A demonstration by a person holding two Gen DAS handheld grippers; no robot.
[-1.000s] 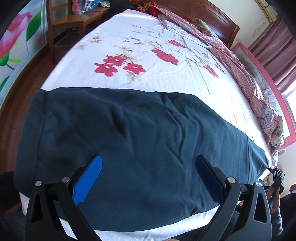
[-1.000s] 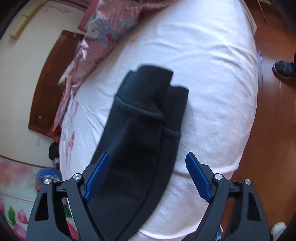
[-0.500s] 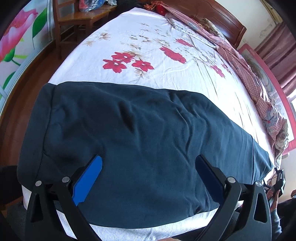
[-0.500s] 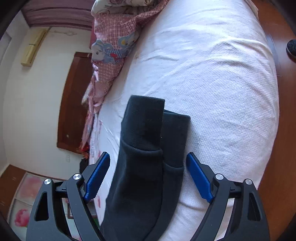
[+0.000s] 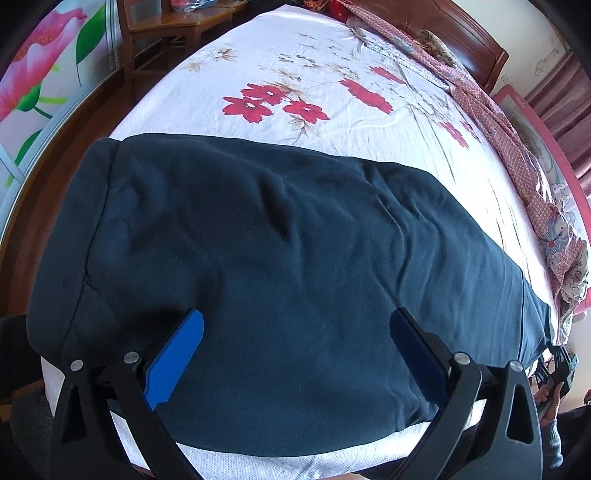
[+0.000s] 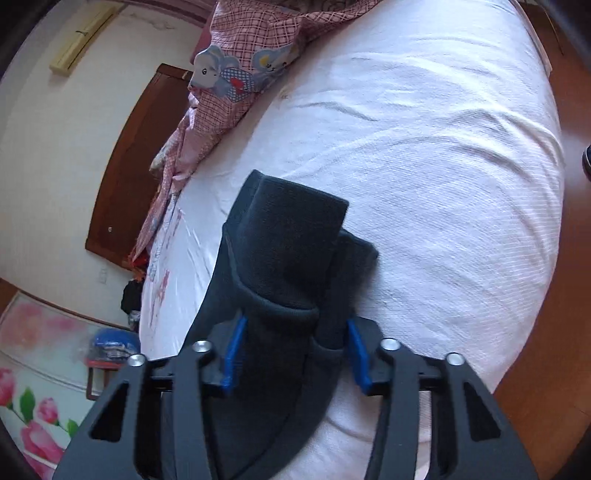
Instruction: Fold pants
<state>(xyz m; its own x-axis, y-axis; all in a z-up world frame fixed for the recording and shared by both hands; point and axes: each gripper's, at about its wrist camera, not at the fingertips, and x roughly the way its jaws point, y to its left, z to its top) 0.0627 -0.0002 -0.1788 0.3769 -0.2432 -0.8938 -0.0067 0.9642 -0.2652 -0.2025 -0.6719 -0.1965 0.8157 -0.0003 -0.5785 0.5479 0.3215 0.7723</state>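
Dark navy pants [image 5: 295, 240] lie folded lengthwise across the near end of the bed, waist at the left, legs running right. My left gripper [image 5: 295, 317] hovers open just above the wide upper part, nothing between its blue pads [image 5: 177, 354]. In the right wrist view the two stacked leg cuffs [image 6: 291, 240] stick out past my right gripper [image 6: 295, 325]. Its jaws are closing, and the blue pads [image 6: 232, 354] pinch the bunched leg fabric from both sides.
The white sheet with red flowers [image 5: 295, 74] covers the bed. A pink checked quilt [image 6: 251, 55] lies along the far side. A wooden chair [image 5: 177, 29] and headboard [image 5: 461, 33] stand beyond. Wooden floor [image 6: 554, 369] borders the mattress edge.
My right gripper slid in over the leg ends and its jaws came together from wide open onto the fabric. The left gripper stayed open and barely shifted.
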